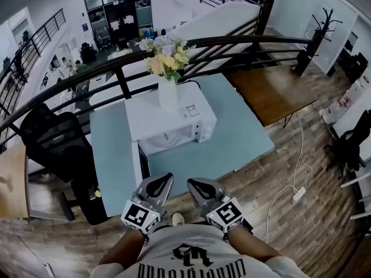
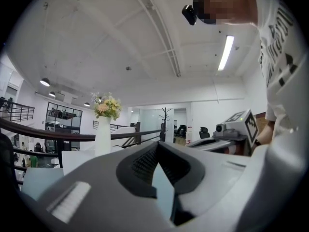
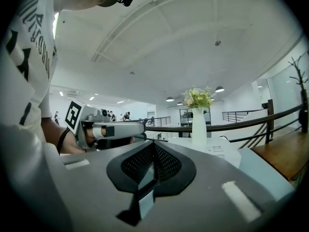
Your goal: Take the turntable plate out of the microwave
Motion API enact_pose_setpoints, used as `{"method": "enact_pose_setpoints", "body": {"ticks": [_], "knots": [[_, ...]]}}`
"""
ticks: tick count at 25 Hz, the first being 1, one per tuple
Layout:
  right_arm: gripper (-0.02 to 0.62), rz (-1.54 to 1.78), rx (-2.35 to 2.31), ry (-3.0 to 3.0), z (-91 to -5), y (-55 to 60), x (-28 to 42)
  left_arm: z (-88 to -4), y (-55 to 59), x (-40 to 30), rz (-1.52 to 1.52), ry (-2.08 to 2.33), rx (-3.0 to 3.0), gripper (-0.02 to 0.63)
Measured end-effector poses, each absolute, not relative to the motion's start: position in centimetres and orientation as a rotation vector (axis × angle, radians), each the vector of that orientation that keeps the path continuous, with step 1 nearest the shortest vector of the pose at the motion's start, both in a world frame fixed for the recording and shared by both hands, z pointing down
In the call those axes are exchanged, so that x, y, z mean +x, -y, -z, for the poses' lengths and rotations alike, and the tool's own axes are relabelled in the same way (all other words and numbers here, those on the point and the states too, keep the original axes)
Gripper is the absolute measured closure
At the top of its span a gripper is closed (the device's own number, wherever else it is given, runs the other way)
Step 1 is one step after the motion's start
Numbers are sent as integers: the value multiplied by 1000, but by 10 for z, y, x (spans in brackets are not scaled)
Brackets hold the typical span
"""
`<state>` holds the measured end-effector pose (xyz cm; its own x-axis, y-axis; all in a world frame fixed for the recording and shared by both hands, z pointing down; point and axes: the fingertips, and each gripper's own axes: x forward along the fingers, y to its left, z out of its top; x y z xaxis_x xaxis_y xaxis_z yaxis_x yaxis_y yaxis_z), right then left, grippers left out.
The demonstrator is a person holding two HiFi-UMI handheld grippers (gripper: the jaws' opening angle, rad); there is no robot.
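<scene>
No legible text. Black lettering on white T-shirt (image 1: 194, 262) too distorted to read; small label (image 1: 190, 110) on white box-shaped microwave (image 1: 152, 118) too tiny.

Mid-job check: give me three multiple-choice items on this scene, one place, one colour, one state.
1. The vase stands: A on the microwave; B on the floor; C on the chair.
2. The table is: A red; B pale blue; C black.
3. Left gripper and right gripper are: A both shut; B both open; C one open.
Answers: A, the vase sits atop it; B, its top shows pale blue; A, each gripper view shows jaws together, nothing between.
</scene>
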<state>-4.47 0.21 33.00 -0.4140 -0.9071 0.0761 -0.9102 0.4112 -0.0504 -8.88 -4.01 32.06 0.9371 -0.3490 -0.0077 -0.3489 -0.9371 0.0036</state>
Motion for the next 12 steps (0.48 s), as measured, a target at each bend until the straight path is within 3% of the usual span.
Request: {"method": "enact_pose_setpoints", "body": {"ticks": [12], "knots": [[592,-135,1513,2713,-329,56,-23,-325,83,-73,-15,735,3034,557]]}}
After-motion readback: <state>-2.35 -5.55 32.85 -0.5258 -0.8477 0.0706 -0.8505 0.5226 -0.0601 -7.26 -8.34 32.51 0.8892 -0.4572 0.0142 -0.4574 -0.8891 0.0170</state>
